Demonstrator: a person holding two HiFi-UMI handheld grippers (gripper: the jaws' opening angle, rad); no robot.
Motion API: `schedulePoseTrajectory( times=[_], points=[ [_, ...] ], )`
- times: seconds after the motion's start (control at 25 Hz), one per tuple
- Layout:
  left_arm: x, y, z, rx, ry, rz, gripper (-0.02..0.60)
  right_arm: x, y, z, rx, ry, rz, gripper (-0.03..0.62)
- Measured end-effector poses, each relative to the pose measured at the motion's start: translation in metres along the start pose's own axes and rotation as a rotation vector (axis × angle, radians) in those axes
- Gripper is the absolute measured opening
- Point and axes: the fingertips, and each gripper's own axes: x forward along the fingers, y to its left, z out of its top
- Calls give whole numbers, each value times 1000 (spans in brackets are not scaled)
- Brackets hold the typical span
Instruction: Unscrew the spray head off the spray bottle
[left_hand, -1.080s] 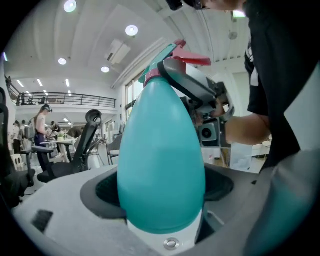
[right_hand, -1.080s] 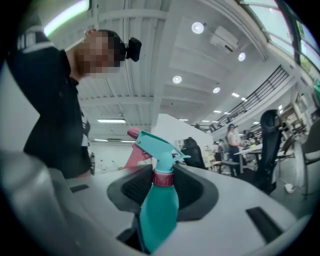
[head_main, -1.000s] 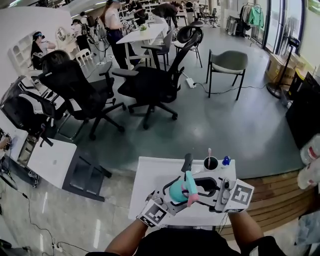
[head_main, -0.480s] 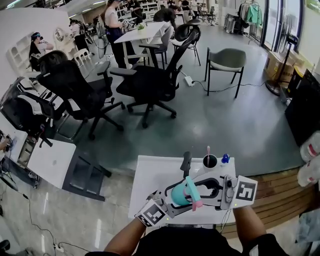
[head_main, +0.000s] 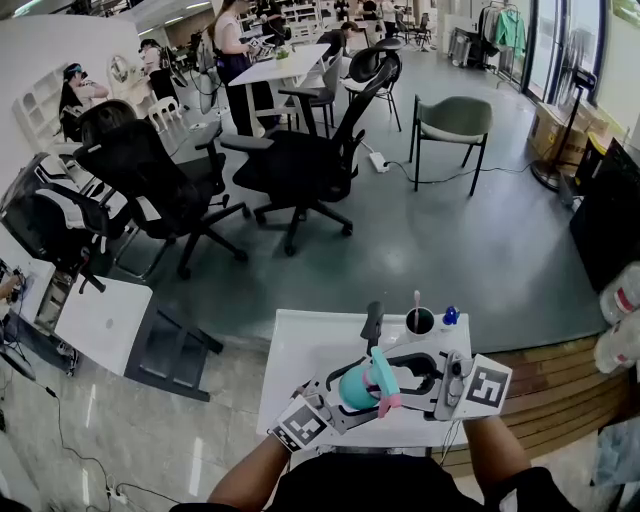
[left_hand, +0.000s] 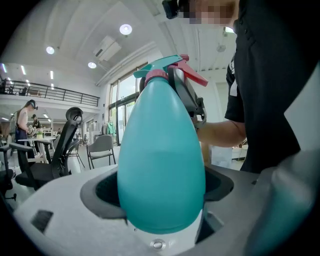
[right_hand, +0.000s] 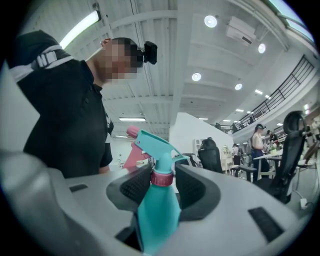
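- Left gripper (left_hand: 162, 176), hand-held, with a square-marker cube: jaws were clamped on the rounded body of the bottle, a dark pad pressed to each side and the bottle's base towards the gripper's own camera.
- Teal plastic spray bottle (left_hand: 161, 150), egg-shaped: it was carried in the air above the near edge of the table and lay roughly level between the two grippers, body to the left and neck to the right.
- Teal spray head (right_hand: 155, 144) with a pink trigger (right_hand: 131, 152): it sat on the bottle's neck, above a pink ribbed collar (right_hand: 161, 178).
- Right gripper (right_hand: 162, 183), hand-held, with a like marker cube: its jaws had just been opening. The pink collar stood between the two dark ribbed pads. The pads seemed to stand just clear of it, though the close, wide-angle view left the gap hard to judge.
- White rectangular table (head_main: 300, 365): it stood directly in front of the person, beneath both grippers.
- Dark cup (head_main: 421, 326): it stood at the table's far edge with a pink-tipped stick upright in it.
- Small blue object (head_main: 451, 320): it stood just beside the cup, too small to identify.
- Black office chairs (head_main: 300, 170) and one grey chair (head_main: 455, 125): these stood on the grey floor beyond the table, well apart from it.
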Motion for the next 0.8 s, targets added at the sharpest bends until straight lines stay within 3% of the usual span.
schedulePoseTrajectory(
  times=[0.16,0.32,0.44,0.8],
  points=[
    [0,5,-7,-18,12,25,436,1,-9,-4,47,-18,-141,206],
    [0,14,-15,-43,34,65,436,2,-12,-14,106,-28,-249,215],
    [1,18,-17,-56,46,75,436,1,-18,-16,115,-43,-324,150],
    [0,27,-18,-73,67,114,436,-8,-29,7,49,-114,-354,143]
  ],
)
